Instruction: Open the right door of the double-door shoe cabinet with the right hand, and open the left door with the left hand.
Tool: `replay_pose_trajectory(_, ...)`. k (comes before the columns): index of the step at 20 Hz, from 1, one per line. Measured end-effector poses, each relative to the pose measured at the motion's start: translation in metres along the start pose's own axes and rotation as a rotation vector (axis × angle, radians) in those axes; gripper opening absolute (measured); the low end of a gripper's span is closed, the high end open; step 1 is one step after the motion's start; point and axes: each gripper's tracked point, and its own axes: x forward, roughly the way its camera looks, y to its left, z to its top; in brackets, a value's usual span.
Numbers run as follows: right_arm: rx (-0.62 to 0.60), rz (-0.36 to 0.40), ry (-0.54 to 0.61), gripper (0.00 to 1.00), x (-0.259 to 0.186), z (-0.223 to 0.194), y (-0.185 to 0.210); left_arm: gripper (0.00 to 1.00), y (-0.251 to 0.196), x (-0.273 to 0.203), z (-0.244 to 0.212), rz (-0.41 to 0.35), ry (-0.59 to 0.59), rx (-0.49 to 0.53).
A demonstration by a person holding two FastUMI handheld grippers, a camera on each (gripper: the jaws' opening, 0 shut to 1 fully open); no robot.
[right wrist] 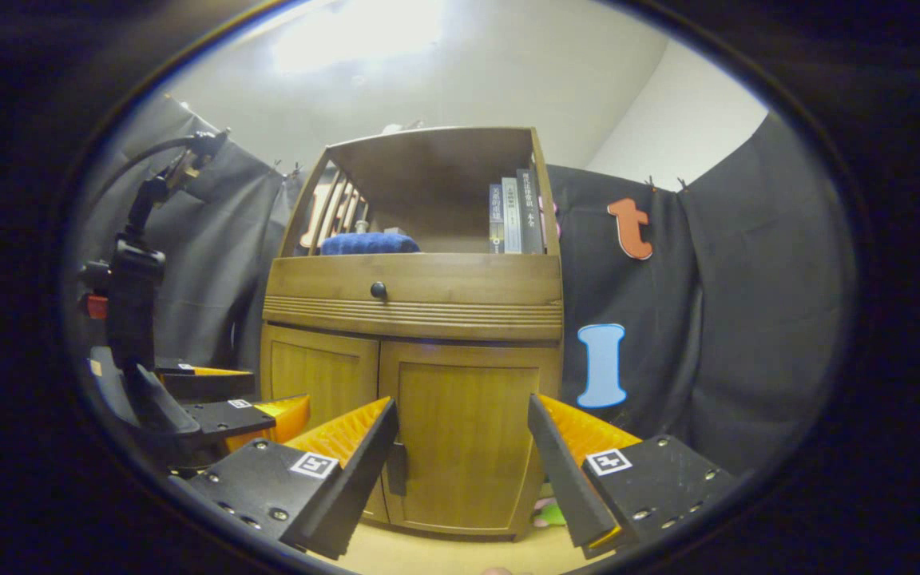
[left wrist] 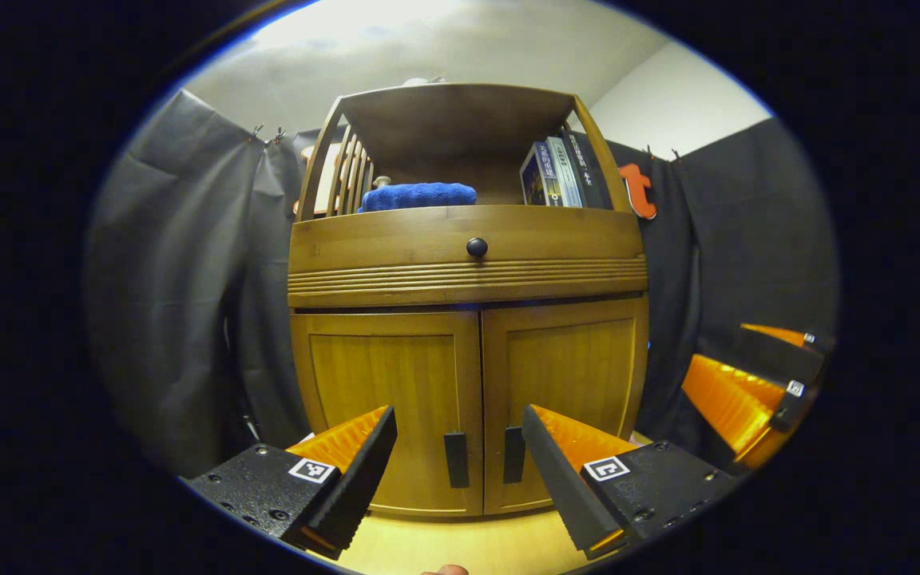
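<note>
A wooden shoe cabinet (left wrist: 468, 271) stands ahead with both doors closed. In the left gripper view its left door (left wrist: 388, 399) and right door (left wrist: 572, 383) meet at the centre, each with a dark handle: the left handle (left wrist: 456, 459) and the right handle (left wrist: 513, 454). My left gripper (left wrist: 460, 423) is open, short of the doors, its fingers framing both handles. In the right gripper view my right gripper (right wrist: 460, 419) is open, a short way in front of the right door (right wrist: 464, 431), whose handle (right wrist: 397, 469) peeks out beside one finger. The other gripper (right wrist: 212, 407) is at the left there.
Above the doors is a drawer with a round knob (left wrist: 477, 247). The open shelf holds a folded blue towel (left wrist: 418, 196) and several books (left wrist: 560, 172). Black cloth hangs on both sides. The right gripper (left wrist: 755, 391) shows at the right edge. Pale wooden floor (left wrist: 460, 543) lies below.
</note>
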Motion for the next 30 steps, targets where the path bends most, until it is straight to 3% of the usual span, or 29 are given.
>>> replay_pose_trajectory(6, -0.015, -0.069, 0.003, 0.96, 0.016, -0.005, 0.037, 0.96, 0.036, 0.009, 0.003, -0.078, -0.037, 0.037)
replay_pose_trajectory(10, -0.057, -0.065, -0.003, 0.97, 0.025, 0.004, 0.058, 0.96, 0.045, 0.013, 0.014, -0.113, -0.072, 0.003)
replay_pose_trajectory(22, -0.077, -0.041, 0.034, 0.97, 0.059, -0.005, 0.088, 0.95, 0.078, 0.023, 0.016, -0.099, -0.066, -0.014)
replay_pose_trajectory(30, -0.083, -0.046, 0.123, 0.97, 0.070, -0.040, 0.100, 0.95, 0.075, 0.018, 0.014, -0.148, -0.078, 0.004)
